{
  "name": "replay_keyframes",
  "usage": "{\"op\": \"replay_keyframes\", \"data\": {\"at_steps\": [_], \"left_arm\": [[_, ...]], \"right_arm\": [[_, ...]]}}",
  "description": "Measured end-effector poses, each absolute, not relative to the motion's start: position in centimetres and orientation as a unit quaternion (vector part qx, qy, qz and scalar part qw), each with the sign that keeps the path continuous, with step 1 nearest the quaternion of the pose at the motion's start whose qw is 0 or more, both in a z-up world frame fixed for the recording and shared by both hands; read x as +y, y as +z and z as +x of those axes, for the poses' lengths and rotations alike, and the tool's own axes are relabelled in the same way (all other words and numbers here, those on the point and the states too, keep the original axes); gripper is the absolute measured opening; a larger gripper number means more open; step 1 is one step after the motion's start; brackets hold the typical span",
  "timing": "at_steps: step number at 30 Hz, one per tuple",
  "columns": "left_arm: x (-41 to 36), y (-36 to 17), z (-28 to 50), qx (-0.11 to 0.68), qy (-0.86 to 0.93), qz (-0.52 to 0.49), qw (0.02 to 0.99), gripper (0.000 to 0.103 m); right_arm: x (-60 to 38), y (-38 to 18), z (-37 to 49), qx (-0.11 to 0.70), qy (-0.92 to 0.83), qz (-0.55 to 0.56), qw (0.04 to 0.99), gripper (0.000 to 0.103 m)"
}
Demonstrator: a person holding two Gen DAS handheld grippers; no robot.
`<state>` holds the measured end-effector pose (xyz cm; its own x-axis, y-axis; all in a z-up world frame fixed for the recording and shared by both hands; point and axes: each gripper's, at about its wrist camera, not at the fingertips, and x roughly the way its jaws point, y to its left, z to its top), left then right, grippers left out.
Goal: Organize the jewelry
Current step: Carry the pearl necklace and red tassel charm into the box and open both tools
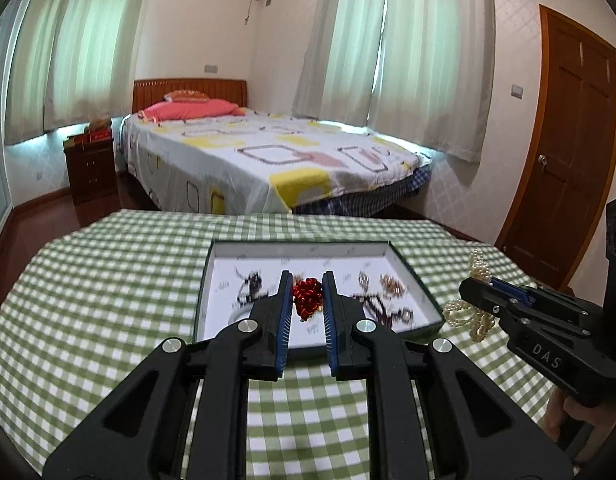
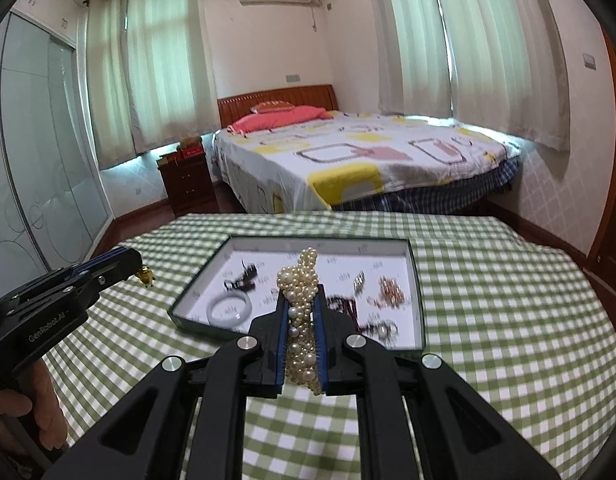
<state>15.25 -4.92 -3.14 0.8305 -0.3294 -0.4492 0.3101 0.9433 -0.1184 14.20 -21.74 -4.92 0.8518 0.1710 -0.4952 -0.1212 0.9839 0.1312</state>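
My left gripper is shut on a red beaded piece, held above the near part of a shallow white tray with a dark green rim. In the right wrist view the left gripper hangs left of the tray with a small gold bit dangling at its tip. My right gripper is shut on a bunched pearl necklace, raised over the tray's near edge. The left wrist view shows the right gripper to the right of the tray, pearls drooping from it.
In the tray lie a white bangle, a black piece, a copper chain and dark beads, all blurred. A green checked cloth covers the table. A bed stands beyond it.
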Motion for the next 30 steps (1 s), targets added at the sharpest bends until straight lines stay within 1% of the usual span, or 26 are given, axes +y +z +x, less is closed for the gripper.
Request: {"op": "replay_keyframes", "data": {"at_steps": [16,24,30], "left_arm": [[-5.4,1.0,21.1,0.192,-0.142,-0.005,0.971,0.015],[-6.5,1.8,24.9,0.182,-0.137,0.0,0.974,0.015],[-7.0,1.6,28.4,0.177,-0.128,-0.019,0.976,0.015]], "right_arm": [[-20.9,0.2,20.3,0.201,0.081,0.026,0.976,0.012],[-20.4,1.0,23.2,0.187,0.085,0.016,0.979,0.012],[-20.4,0.4,25.7,0.178,0.087,0.017,0.98,0.012]]}}
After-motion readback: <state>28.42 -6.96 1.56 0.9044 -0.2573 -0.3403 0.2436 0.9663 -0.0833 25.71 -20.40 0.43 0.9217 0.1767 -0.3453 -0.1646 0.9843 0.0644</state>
